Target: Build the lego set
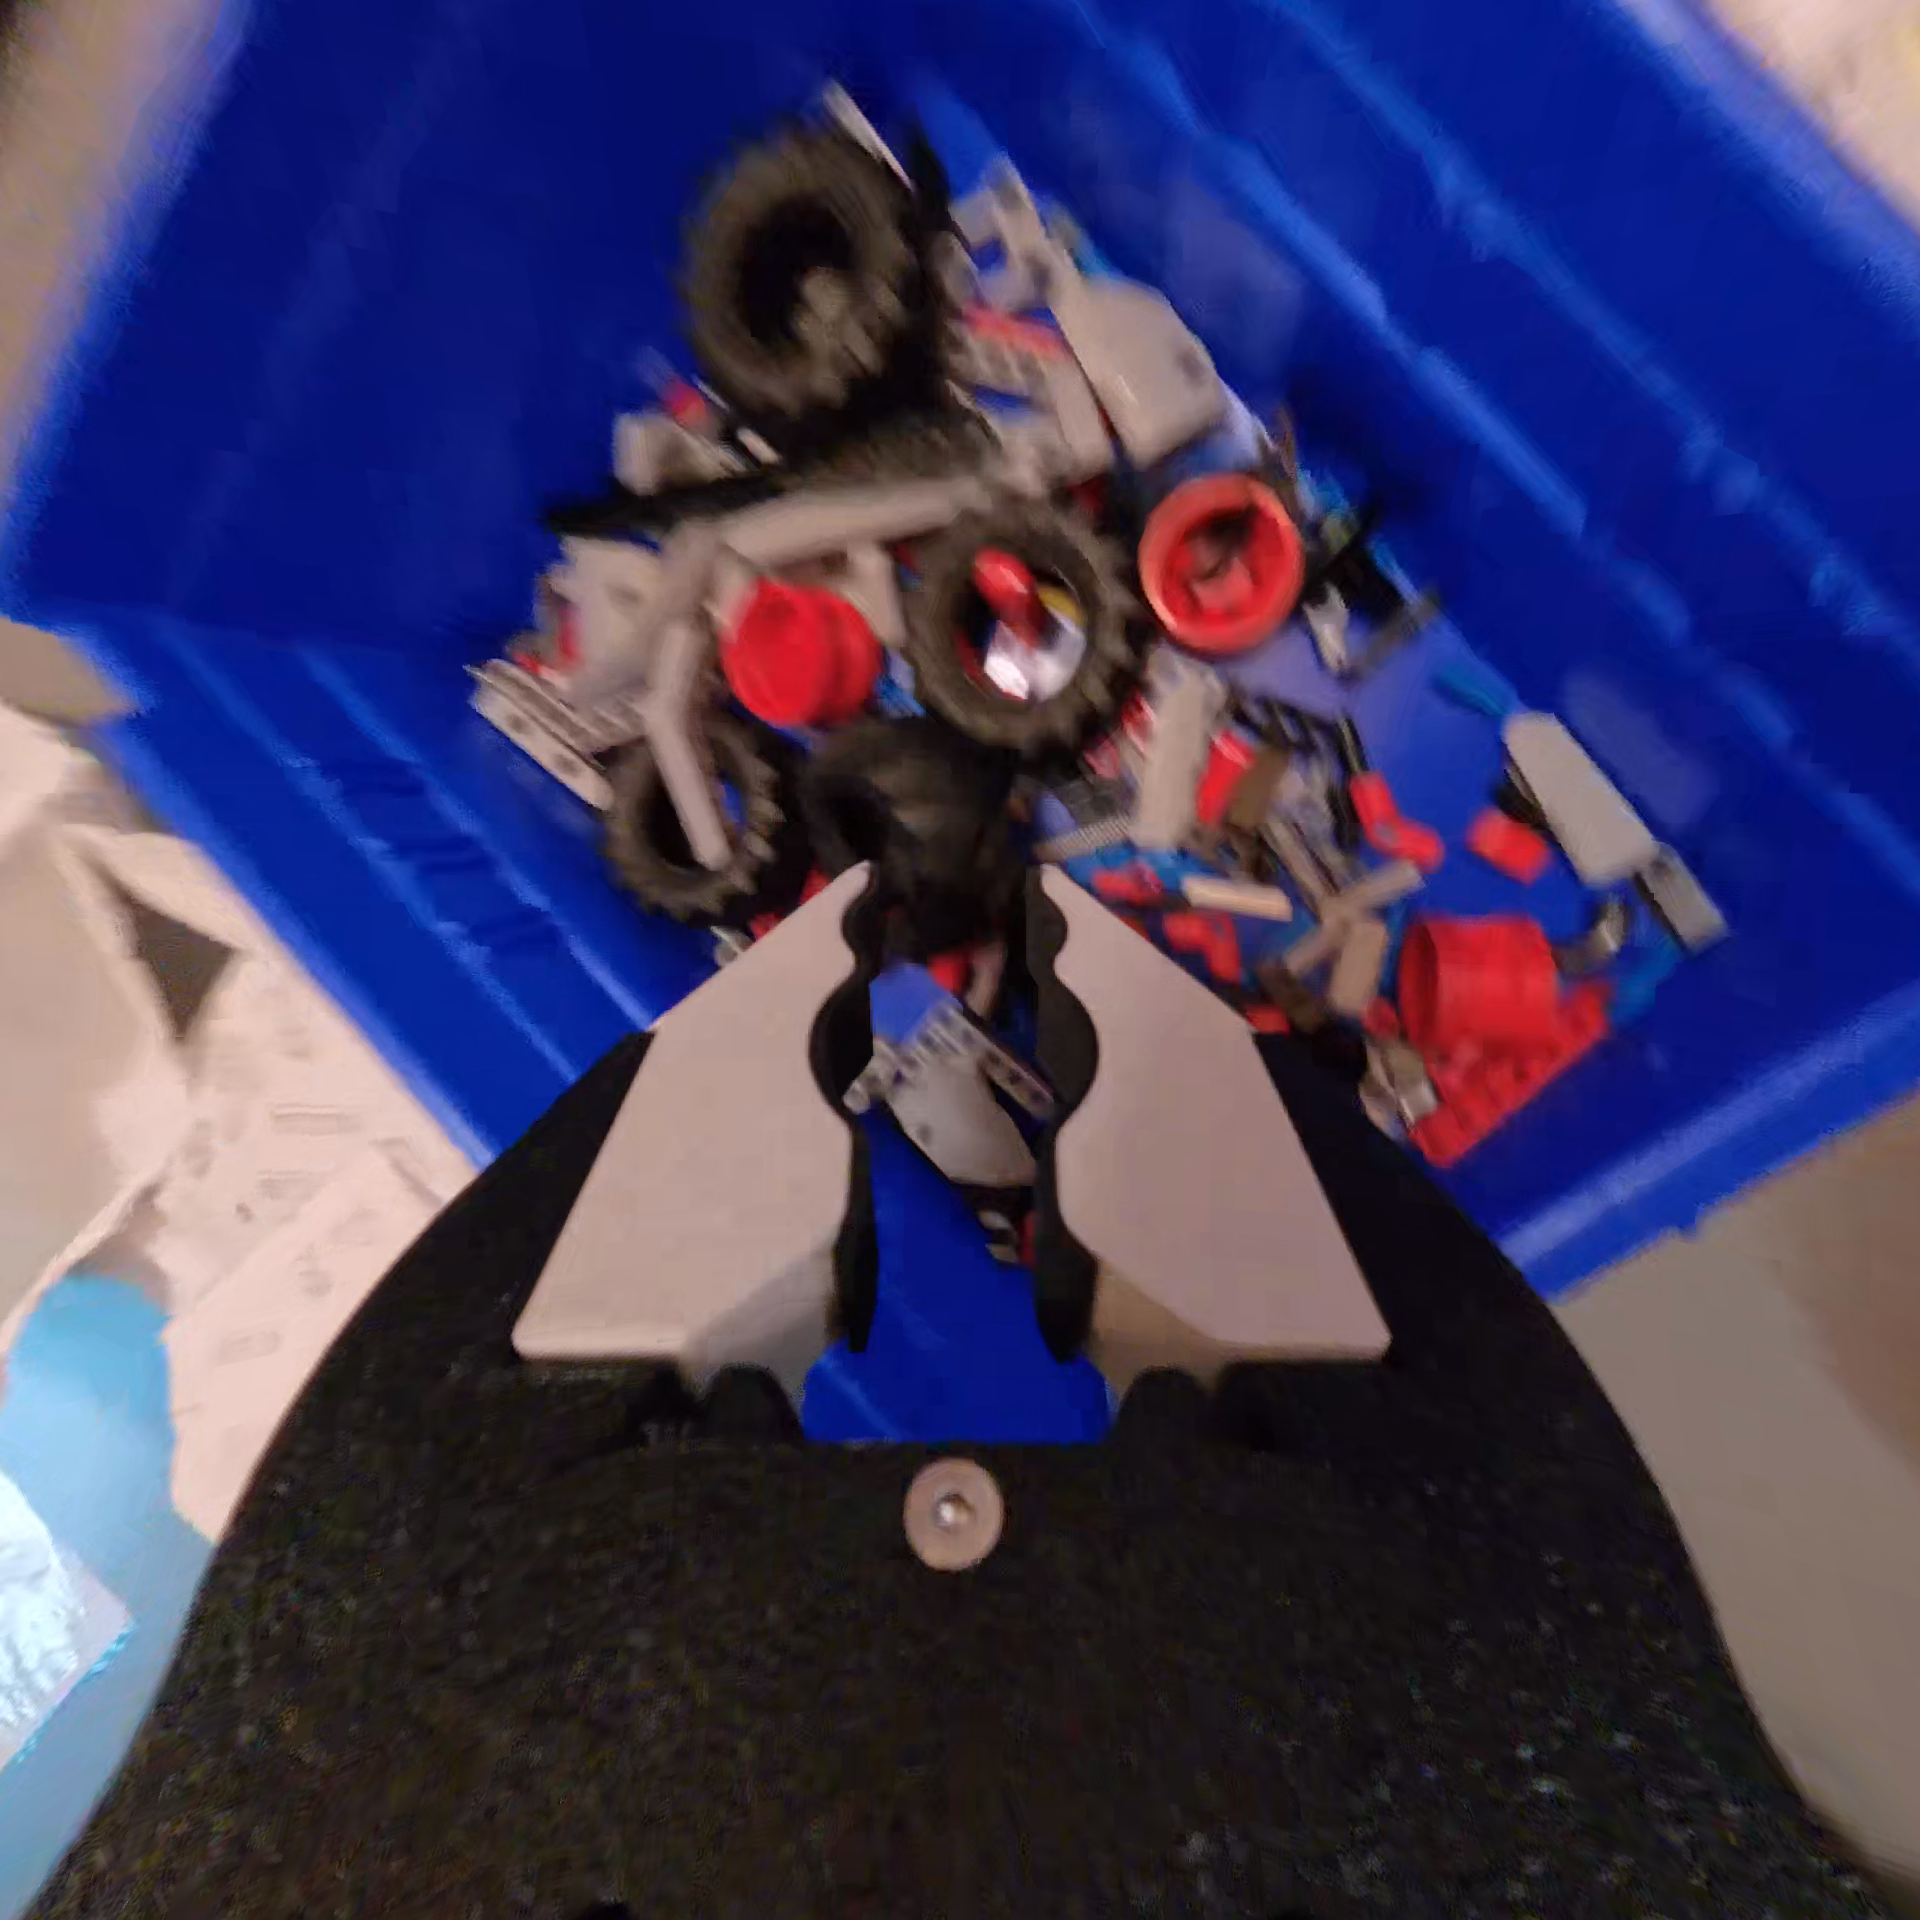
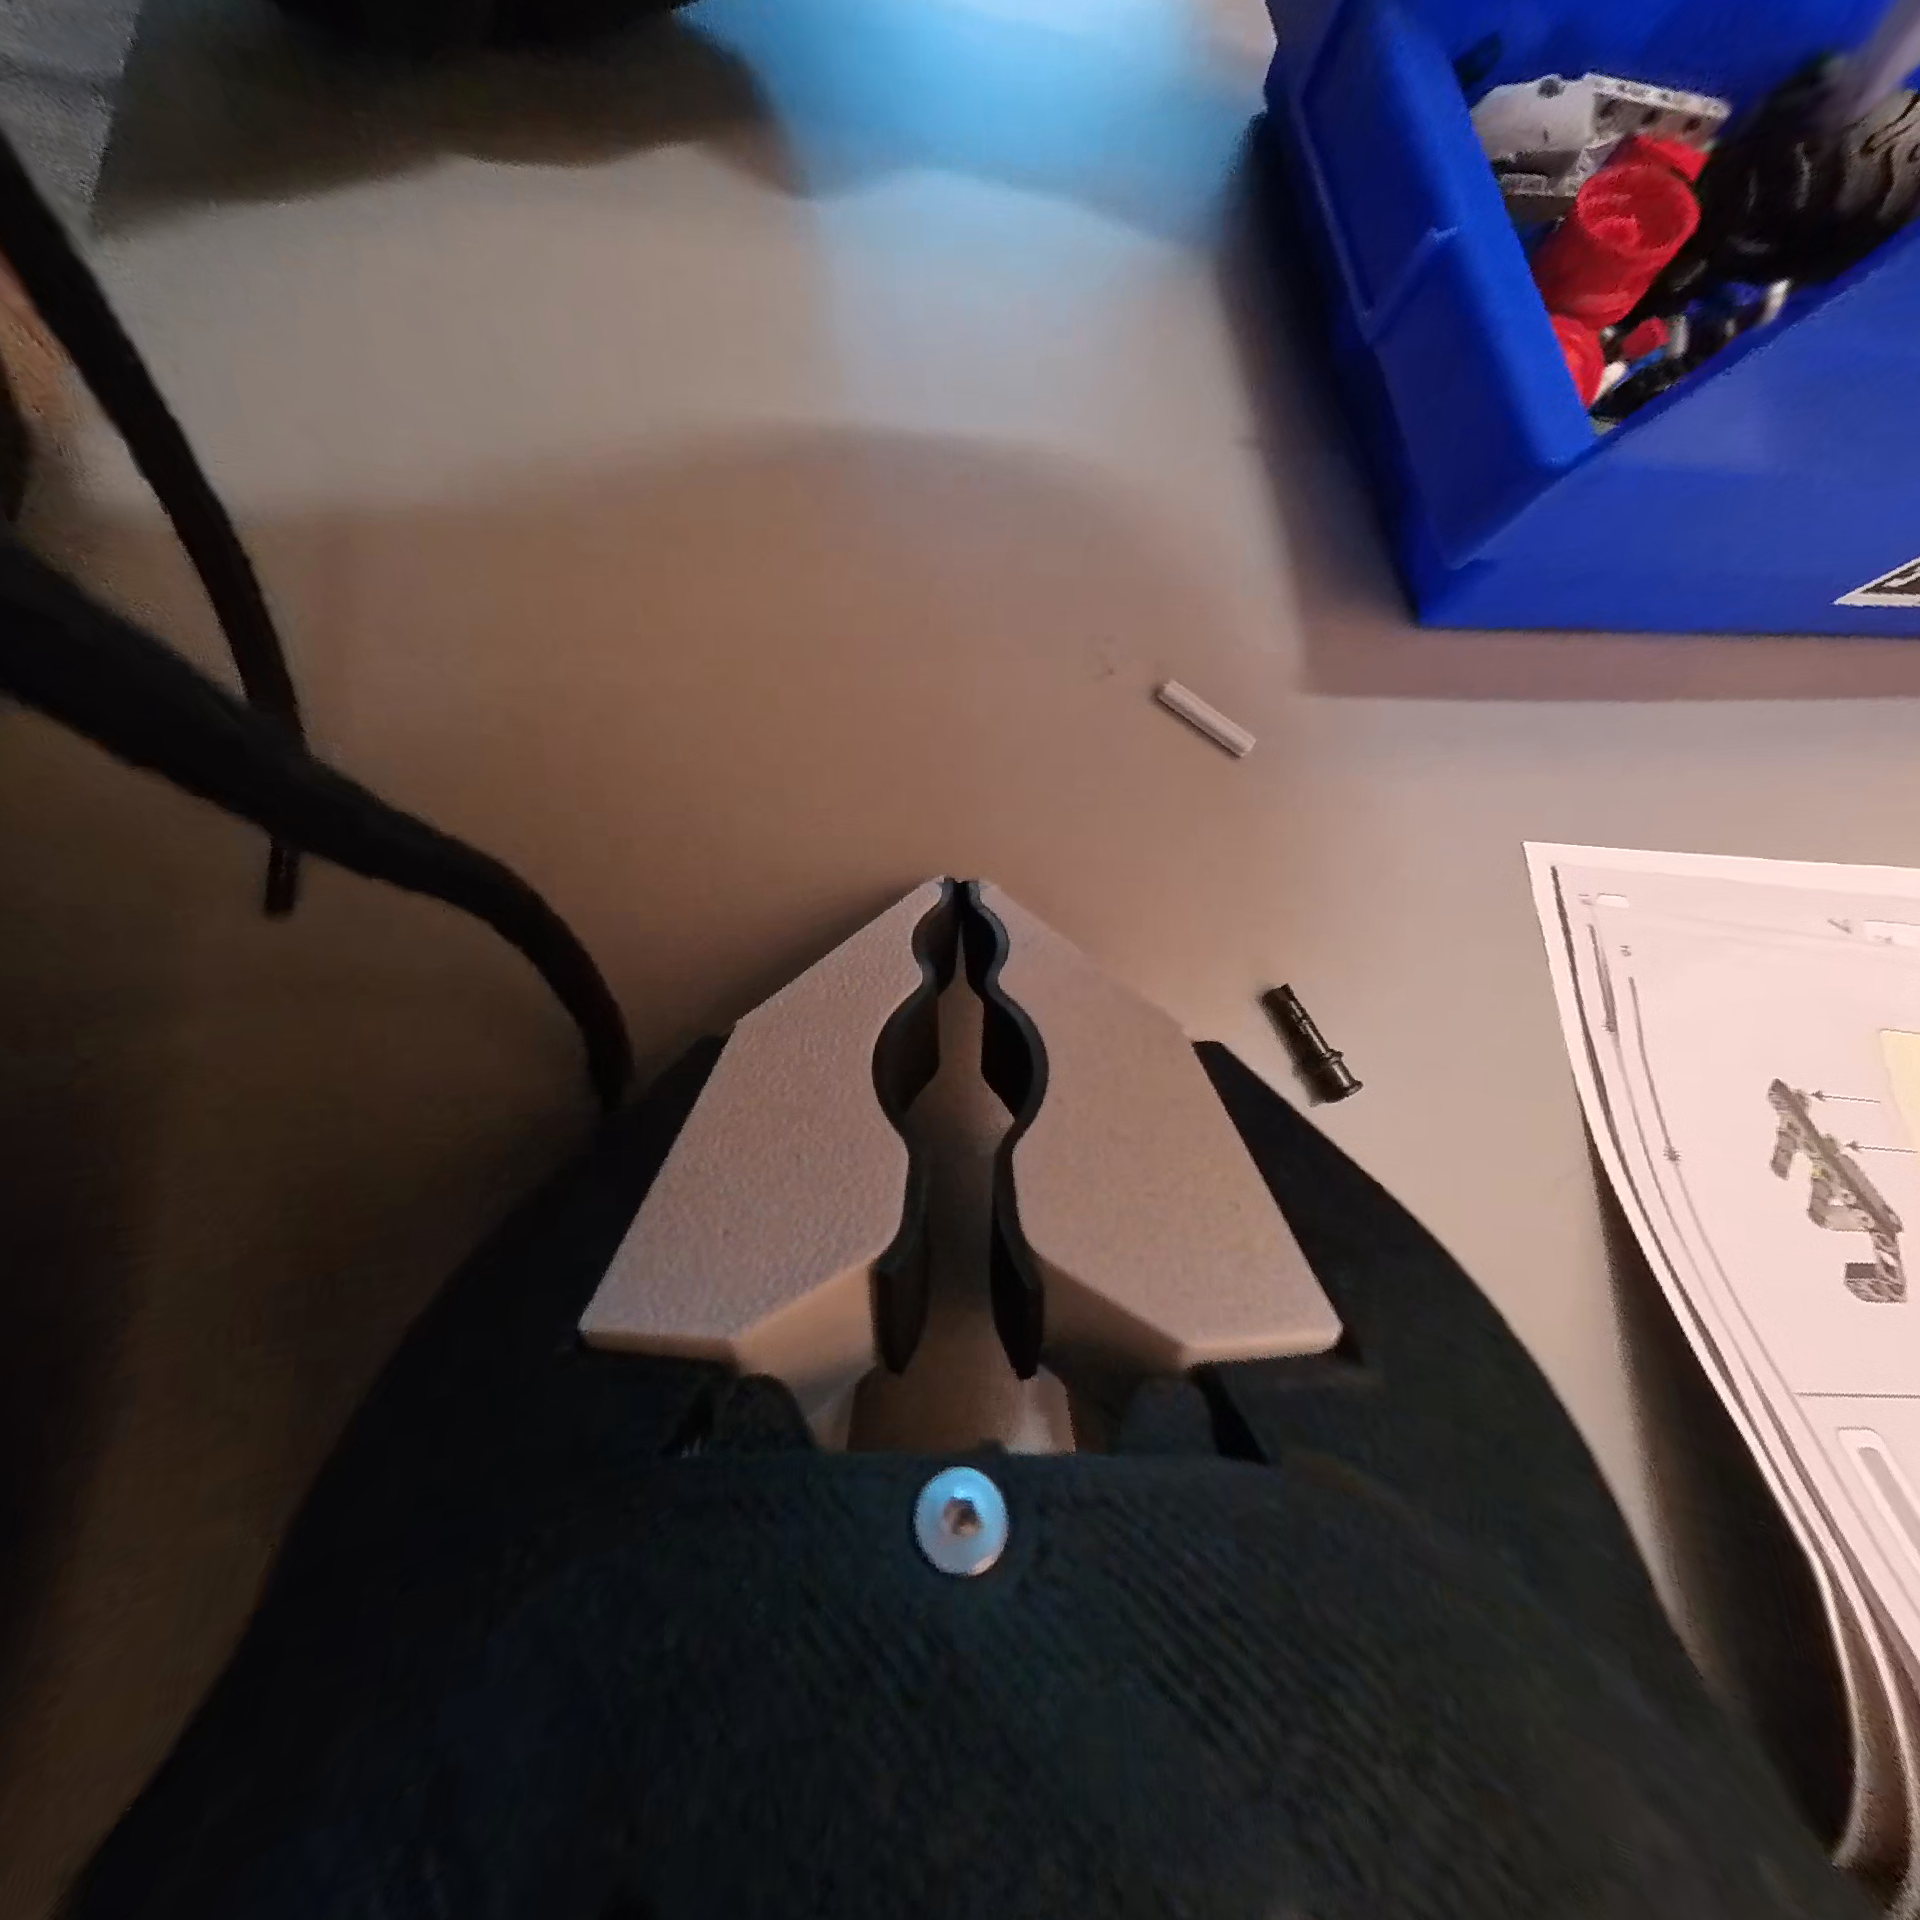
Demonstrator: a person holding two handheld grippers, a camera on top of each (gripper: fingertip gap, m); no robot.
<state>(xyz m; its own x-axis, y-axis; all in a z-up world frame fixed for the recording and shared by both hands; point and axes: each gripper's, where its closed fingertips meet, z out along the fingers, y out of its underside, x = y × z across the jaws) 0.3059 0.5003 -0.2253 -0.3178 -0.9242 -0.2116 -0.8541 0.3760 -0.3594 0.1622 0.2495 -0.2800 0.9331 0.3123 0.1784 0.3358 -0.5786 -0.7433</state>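
Note:
In the left wrist view my left gripper [image 1: 956,883] hangs over a blue bin [image 1: 416,364] full of lego parts: black tyres [image 1: 800,270], red wheel hubs [image 1: 1221,571] and grey beams. Its jaws stand partly apart, closed on a grey and blue lego piece [image 1: 935,1070] that spans from pad to pad. This view is blurred. In the right wrist view my right gripper [image 2: 956,883] is shut and empty, low over the grey table. A small grey axle [image 2: 1205,717] and a black pin [image 2: 1311,1044] lie on the table ahead and to its right.
The blue bin [image 2: 1507,468] stands at the far right of the right wrist view. An open instruction booklet [image 2: 1766,1143] lies at the right, and also shows in the left wrist view [image 1: 260,1091]. A black cable [image 2: 156,468] hangs at the left. One gripper's finger ends stand about 30 cm off the other's. To reach the small grey axle [image 2: 1205,717] in a straight line is about 7 cm for my right fingers, about 20 cm for my left.

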